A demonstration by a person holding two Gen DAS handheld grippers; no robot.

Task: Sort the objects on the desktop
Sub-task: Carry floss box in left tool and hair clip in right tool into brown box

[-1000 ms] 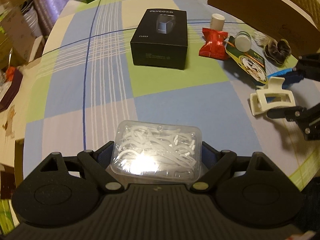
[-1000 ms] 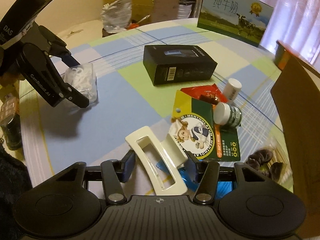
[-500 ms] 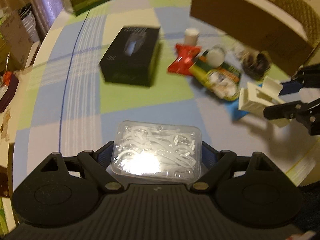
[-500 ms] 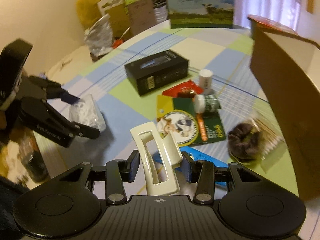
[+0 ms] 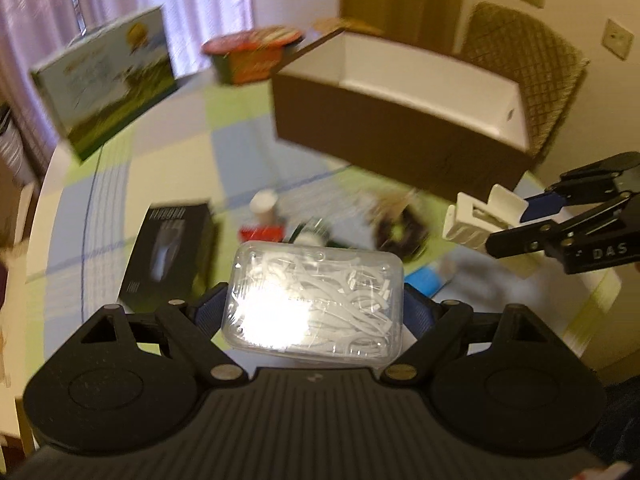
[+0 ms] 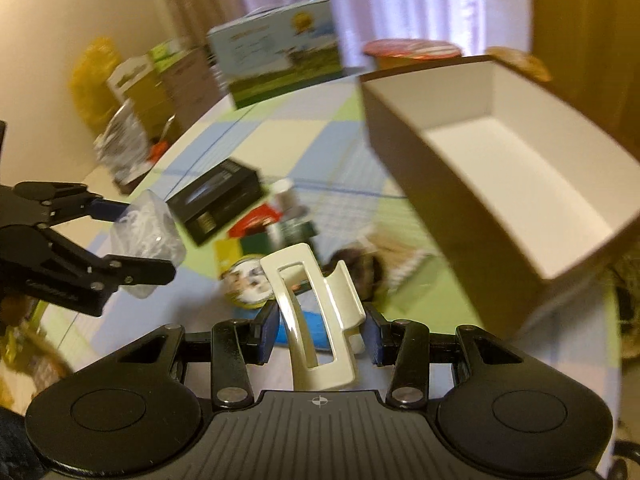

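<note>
At lower centre of each wrist view, clamped and carried clear of the surface point(image 5: 168, 168): clear floss-pick case point(image 5: 316, 300) in left hand-held gripper point(image 5: 316, 312), cream hair claw point(image 6: 320, 312) in right hand-held gripper point(image 6: 320, 330), presumably bound for the open cardboard box point(image 6: 420, 168) at upper right.

Two grippers: the left gripper point(image 5: 314, 316) and the right gripper point(image 6: 320, 332). One clear floss-pick case point(image 5: 316, 300), one cream hair claw point(image 6: 316, 316), one open brown box point(image 6: 500, 168), one black carton point(image 5: 168, 252), one milk carton point(image 6: 280, 64), one small white bottle point(image 5: 263, 204).
</note>
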